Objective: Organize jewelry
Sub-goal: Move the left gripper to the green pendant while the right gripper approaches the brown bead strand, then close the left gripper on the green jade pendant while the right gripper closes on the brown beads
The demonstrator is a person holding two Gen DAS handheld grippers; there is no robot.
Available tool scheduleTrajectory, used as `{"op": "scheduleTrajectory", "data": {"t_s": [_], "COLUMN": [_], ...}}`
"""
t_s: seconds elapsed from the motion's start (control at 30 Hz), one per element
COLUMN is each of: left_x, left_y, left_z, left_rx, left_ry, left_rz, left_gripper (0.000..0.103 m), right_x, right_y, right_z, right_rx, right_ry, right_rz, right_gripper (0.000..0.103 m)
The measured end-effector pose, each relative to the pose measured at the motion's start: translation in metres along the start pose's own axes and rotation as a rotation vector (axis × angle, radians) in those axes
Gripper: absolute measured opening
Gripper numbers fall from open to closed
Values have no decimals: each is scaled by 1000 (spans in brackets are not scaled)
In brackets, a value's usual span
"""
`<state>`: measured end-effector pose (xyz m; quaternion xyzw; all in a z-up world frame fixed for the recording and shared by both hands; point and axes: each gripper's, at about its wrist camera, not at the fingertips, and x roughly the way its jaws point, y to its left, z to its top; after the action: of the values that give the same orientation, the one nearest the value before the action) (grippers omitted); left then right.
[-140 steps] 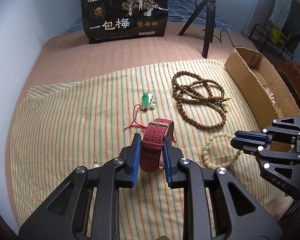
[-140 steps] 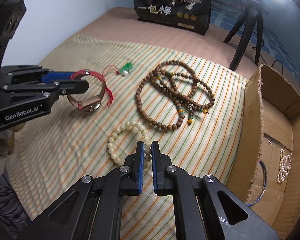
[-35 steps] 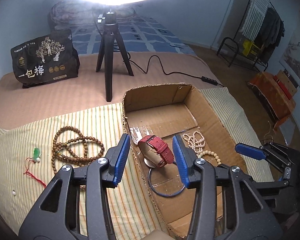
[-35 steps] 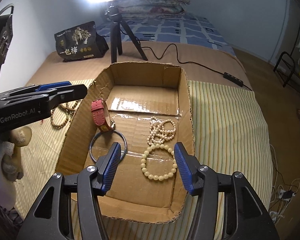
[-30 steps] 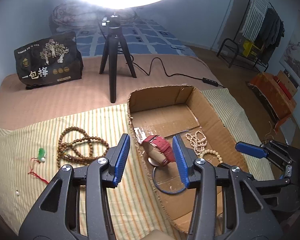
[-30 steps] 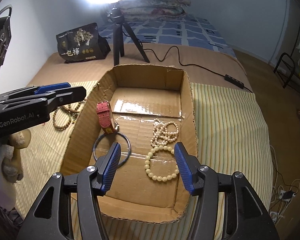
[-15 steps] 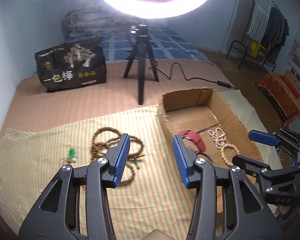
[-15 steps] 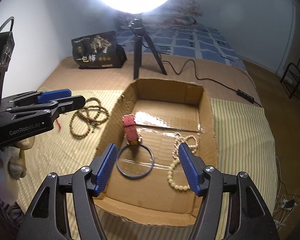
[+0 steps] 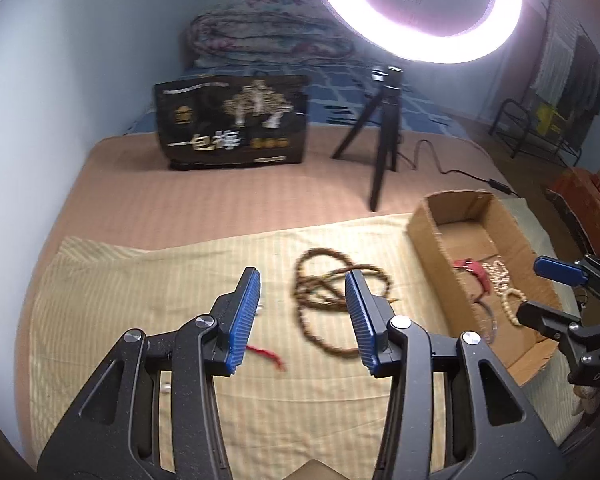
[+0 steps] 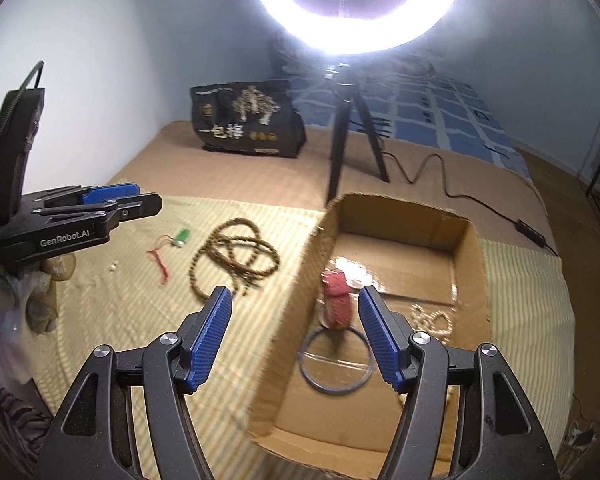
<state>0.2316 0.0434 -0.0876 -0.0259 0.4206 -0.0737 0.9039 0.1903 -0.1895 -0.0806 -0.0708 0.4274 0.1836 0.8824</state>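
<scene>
Your left gripper (image 9: 302,312) hangs with jaws spread and empty above the striped cloth (image 9: 140,280), beside the brown wooden bead necklace (image 9: 332,292). Your right gripper (image 10: 294,334) is also empty, jaws apart, over the cardboard box (image 10: 466,240) holding the red-strapped watch (image 10: 337,300) and blue ring (image 10: 334,360).

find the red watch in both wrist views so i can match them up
Left wrist: the red watch lies right of centre, inside the cardboard box, beside pale beads.
Right wrist: the red watch stands low centre, inside the box, above a dark ring.
Shared landmark: the brown bead necklace left of the box.
</scene>
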Motion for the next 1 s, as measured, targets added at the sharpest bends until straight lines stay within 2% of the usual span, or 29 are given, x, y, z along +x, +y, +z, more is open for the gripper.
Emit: {"op": "scheduleTrajectory", "data": {"t_s": [0.17,0.33,0.57,0.8,0.9,1.0], "left_x": [0,13,46,71,82,92], "left_y": [29,45,54,61,64,63], "left_z": [-4,-7,-8,-10,-11,-10], "left_rx": [-31,-61,-93,-89,-95,-102], "left_ry": [12,64,154,200,219,239], "left_rz": [8,-22,-43,-41,-44,-54], "left_gripper": [45,45,45,45,37,37], "right_x": [12,24,52,78,88,98], "right_y": [15,28,42,59,64,68], "right_z": [6,13,24,28,29,31], "right_rx": [-28,-57,-43,-84,-104,-121], "right_ry": [18,43,109,162,183,207], "right_rz": [27,47,80,115,112,108], "right_gripper": [65,65,65,65,65,65]}}
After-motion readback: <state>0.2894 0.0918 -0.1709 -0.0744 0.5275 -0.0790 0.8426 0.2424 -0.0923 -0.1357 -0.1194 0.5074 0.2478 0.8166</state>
